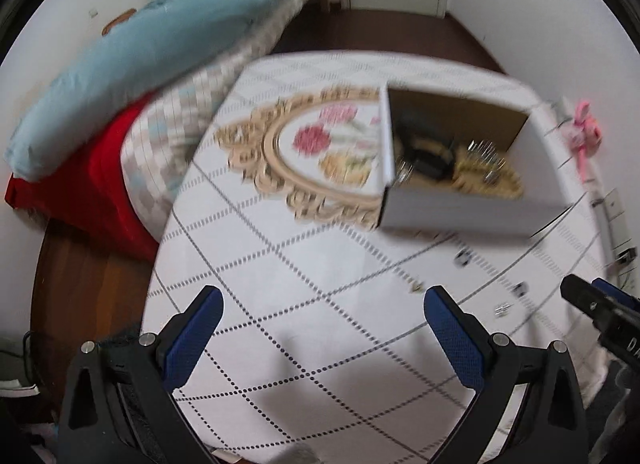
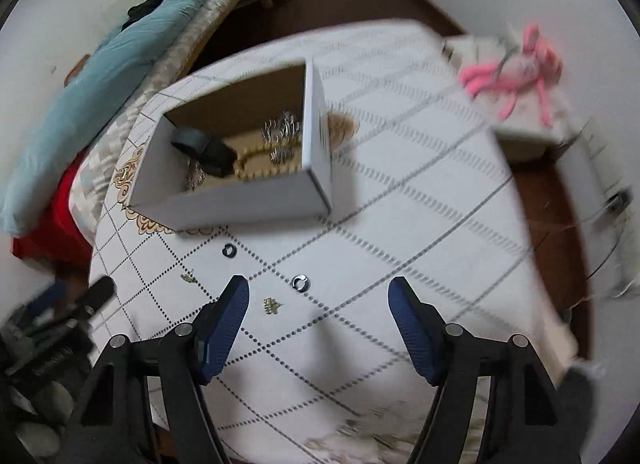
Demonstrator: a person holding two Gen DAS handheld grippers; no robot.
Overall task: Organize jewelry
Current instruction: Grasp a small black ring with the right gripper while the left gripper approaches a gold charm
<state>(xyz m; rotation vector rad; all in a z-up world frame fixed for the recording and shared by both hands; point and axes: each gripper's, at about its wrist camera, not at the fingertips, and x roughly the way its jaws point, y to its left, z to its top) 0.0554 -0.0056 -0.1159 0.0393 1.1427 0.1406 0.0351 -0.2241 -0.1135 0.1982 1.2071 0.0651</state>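
Note:
An open white cardboard box (image 1: 472, 208) (image 2: 240, 200) stands on the table and holds a black band (image 2: 204, 148), gold chains and silver pieces. Loose on the tablecloth in front of it lie two small rings (image 2: 229, 250) (image 2: 299, 282) and two small gold pieces (image 2: 272, 306) (image 2: 188, 276); they also show in the left wrist view (image 1: 463, 257) (image 1: 416, 286). My left gripper (image 1: 322, 328) is open and empty above the cloth. My right gripper (image 2: 318, 304) is open and empty, just short of the ring and gold piece. Each gripper shows at the edge of the other's view.
The table (image 1: 280, 264) has a white cloth with a dotted grid and an ornate floral print. A bed with a blue blanket (image 1: 140, 48) and a red sheet lies to the left. A pink plush toy (image 2: 520, 64) sits on a box to the right.

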